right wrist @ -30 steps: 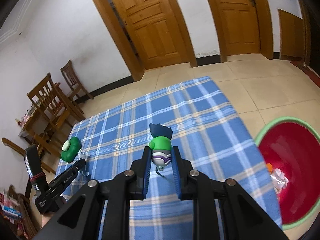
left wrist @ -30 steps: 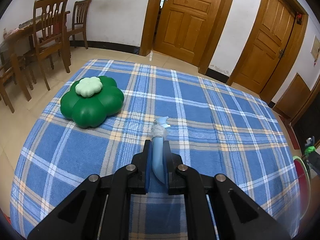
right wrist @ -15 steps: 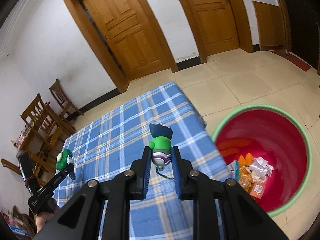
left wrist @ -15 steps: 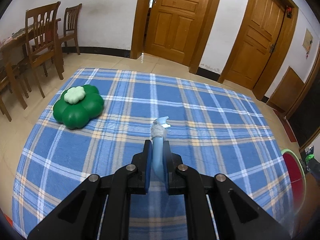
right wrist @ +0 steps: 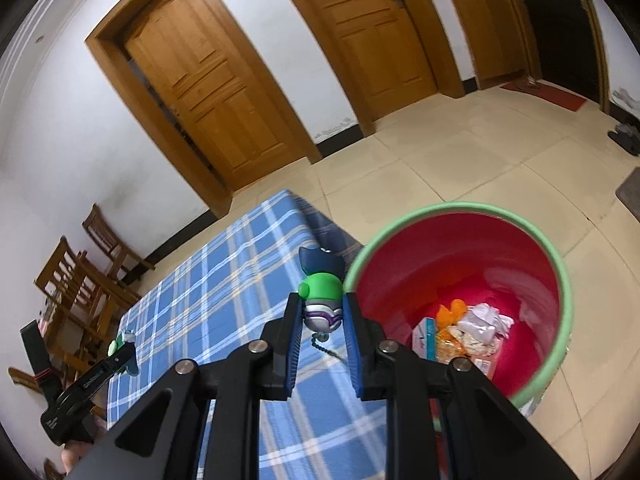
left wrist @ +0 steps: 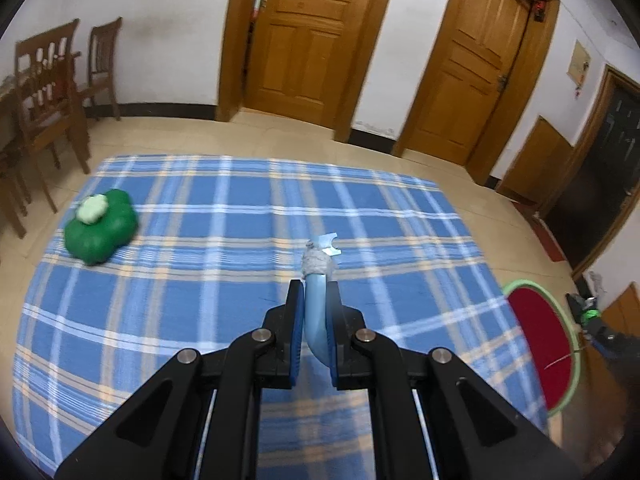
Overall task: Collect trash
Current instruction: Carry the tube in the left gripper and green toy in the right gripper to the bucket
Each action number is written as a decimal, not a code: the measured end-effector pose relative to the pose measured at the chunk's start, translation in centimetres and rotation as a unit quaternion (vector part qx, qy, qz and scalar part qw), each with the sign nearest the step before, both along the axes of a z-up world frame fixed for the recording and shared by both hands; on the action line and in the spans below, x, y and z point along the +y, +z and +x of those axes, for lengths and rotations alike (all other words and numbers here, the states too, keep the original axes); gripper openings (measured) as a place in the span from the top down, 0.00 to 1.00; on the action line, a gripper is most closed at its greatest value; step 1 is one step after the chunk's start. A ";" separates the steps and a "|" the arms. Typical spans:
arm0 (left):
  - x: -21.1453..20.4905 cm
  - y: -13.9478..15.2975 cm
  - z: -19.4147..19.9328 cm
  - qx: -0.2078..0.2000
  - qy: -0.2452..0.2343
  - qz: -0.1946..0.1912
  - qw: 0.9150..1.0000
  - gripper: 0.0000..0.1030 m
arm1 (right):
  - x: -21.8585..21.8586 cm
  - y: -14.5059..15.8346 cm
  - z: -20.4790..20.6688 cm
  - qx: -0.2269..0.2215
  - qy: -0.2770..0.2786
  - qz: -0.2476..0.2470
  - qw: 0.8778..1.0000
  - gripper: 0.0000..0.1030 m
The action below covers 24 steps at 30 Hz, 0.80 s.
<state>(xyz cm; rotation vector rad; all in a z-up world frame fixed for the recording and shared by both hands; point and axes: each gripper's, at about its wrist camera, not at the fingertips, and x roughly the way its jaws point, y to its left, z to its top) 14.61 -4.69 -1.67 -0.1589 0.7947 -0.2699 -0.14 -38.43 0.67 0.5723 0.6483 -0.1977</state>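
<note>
Blue plaid tabletop (left wrist: 200, 280) stands on tiled floor (right wrist: 460, 160); left hand-held gripper (left wrist: 313, 312) pinches a blue scrap (left wrist: 316, 308), right hand-held gripper (right wrist: 323, 312) pinches a green figurine (right wrist: 322, 296).

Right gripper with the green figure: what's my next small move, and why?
Probably carry the right gripper a little further right, over the red bin, before opening. It is shut on the green figure, which sits level with the bin's near rim, above the tablecloth's edge, so releasing now might miss the trash inside.
</note>
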 end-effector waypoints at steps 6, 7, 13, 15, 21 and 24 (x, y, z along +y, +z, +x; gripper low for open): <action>-2.5 0.8 -0.9 0.006 -0.031 -0.011 0.999 0.91 | -2.1 -0.8 -1.3 0.006 -0.021 0.018 1.000 0.78; -2.8 0.9 -0.9 0.006 -0.034 -0.011 0.999 0.91 | -2.3 -0.9 -1.5 0.005 -0.023 0.020 1.000 0.78; -5.3 1.7 -1.5 0.008 -0.065 -0.013 0.998 0.91 | -4.1 -1.7 -2.4 0.010 -0.045 0.034 0.998 0.78; -6.3 2.0 -1.6 0.010 -0.079 -0.013 0.997 0.91 | -4.6 -2.2 -2.7 0.013 -0.055 0.038 0.998 0.78; -9.0 2.7 -1.9 0.012 -0.113 -0.013 0.993 0.91 | -6.1 -3.3 -3.4 0.023 -0.076 0.055 0.995 0.78; -10.3 2.9 -2.0 0.012 -0.127 -0.010 0.992 0.91 | -6.6 -3.8 -3.5 0.027 -0.079 0.060 0.995 0.78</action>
